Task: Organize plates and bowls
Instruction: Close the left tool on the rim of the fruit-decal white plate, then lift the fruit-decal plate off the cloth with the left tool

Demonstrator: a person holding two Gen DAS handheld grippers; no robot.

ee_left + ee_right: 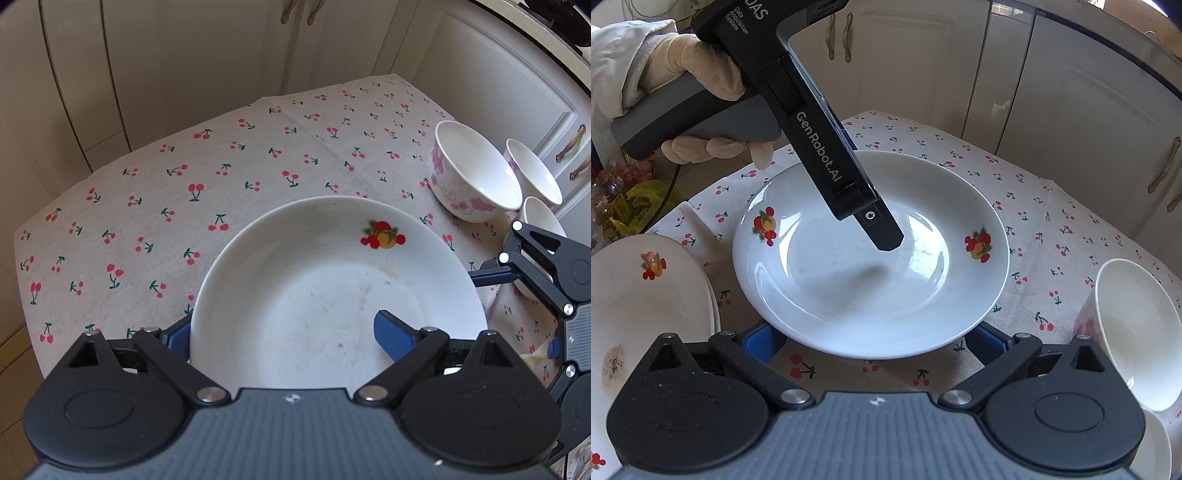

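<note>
A white deep plate [332,295] with fruit decals lies on the cherry-print cloth [147,206]. My left gripper [284,328] stands open and wide across its left rim. One blue pad [179,336] sits outside the rim, and the other pad [393,334] hovers over the plate's inside. In the right wrist view the same plate [849,288] fills the middle, with a left fingertip [886,240] above its well. My right gripper [873,343] is open at the near rim, which hides its tips. Floral bowls [472,177] stand at the right.
A stack of plates [639,295], the top one stained, sits at the left, close to my right gripper. Two more bowls [532,173] crowd the table's right edge beside the cabinets [498,74]. A gloved hand [694,70] holds the left gripper. A yellow bag [635,206] lies beyond the table.
</note>
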